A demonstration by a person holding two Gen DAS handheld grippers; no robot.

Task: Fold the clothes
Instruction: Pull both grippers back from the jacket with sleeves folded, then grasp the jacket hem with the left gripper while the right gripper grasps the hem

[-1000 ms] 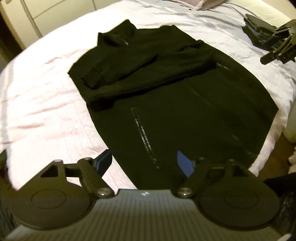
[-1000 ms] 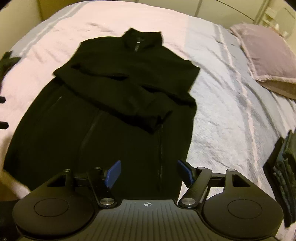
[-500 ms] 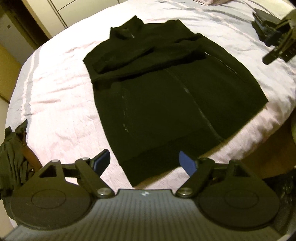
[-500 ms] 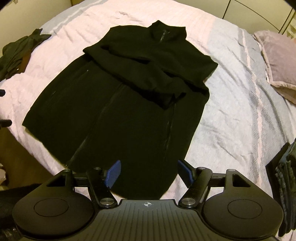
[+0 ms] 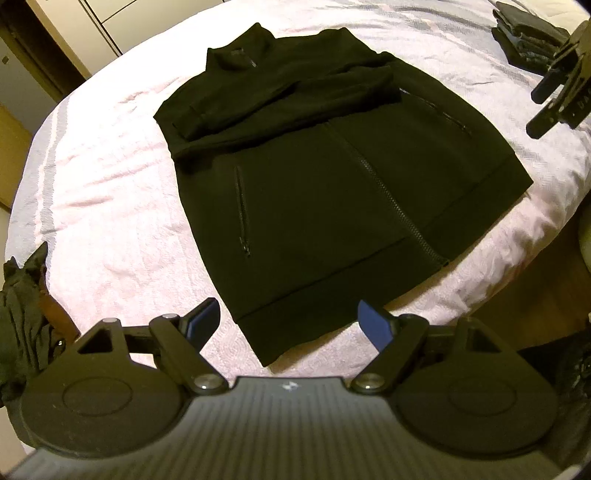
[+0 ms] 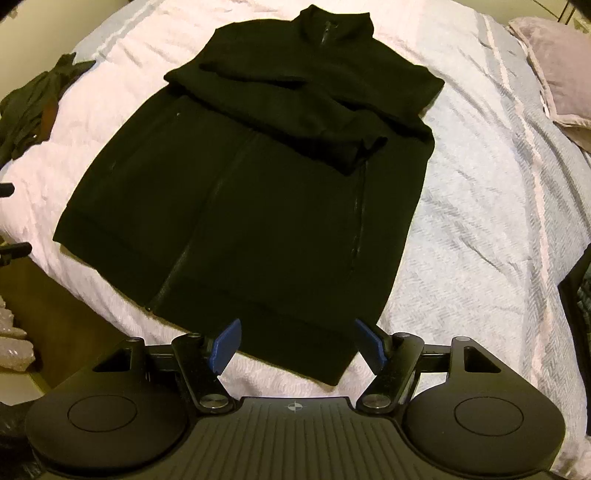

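Lying flat on the bed (image 5: pixel 110 192), black jacket (image 5: pixel 325 177), sleeves crossed over its chest, hem just ahead of left hand-held gripper (image 5: pixel 288 325) and right hand-held gripper (image 6: pixel 295 345); both gape, empty.

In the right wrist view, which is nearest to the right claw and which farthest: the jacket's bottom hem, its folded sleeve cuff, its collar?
From the right claw, which is open:
1. Bottom hem of the black jacket, directly between the pads' line of sight.
2. Folded sleeve cuff, mid-jacket, slightly right.
3. Collar, at the far top of the bed.
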